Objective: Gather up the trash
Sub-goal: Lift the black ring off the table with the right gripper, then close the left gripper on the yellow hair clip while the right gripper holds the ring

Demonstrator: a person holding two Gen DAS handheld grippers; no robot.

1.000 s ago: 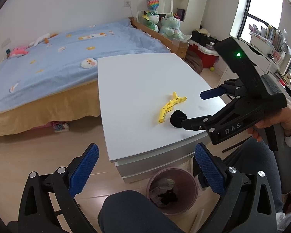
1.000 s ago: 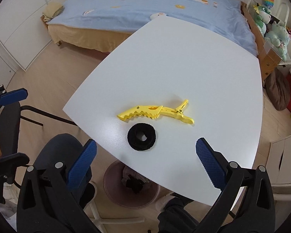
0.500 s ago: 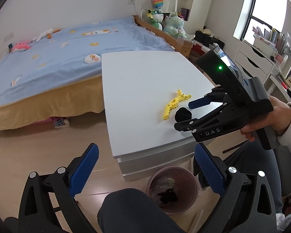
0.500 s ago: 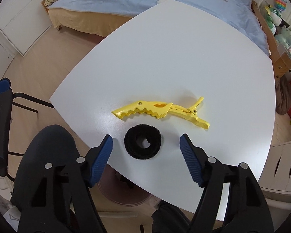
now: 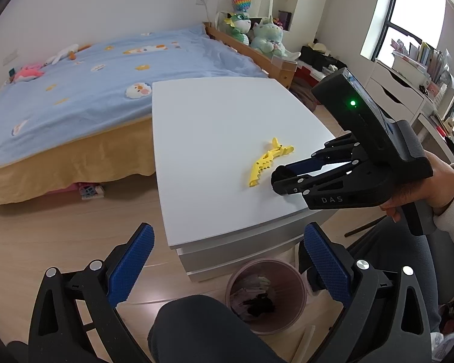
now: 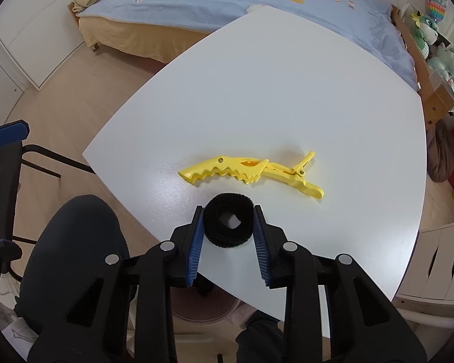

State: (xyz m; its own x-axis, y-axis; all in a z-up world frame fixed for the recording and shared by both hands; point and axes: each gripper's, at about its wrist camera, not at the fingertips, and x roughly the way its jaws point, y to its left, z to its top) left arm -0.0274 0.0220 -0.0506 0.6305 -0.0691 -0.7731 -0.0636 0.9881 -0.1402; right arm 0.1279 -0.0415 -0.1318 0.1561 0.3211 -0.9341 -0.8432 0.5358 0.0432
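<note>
Left gripper (image 5: 227, 260) hangs wide open and empty over the floor by the pink bin (image 5: 265, 295). Right gripper (image 6: 228, 227) has just been closing, and its pads now touch both sides of the black foam ring (image 6: 228, 223) near the tabletop's (image 6: 257, 90) near edge, beside the yellow clip (image 6: 251, 172). I'd squeeze gently, lift straight up, clear the edge, then drop it in the bin.

The only readable lettering is "DAS", in pale capitals on the side of the black plastic right gripper (image 5: 280, 178) held in a hand, seen from the left wrist camera. Nothing else carries print that can be made out.
</note>
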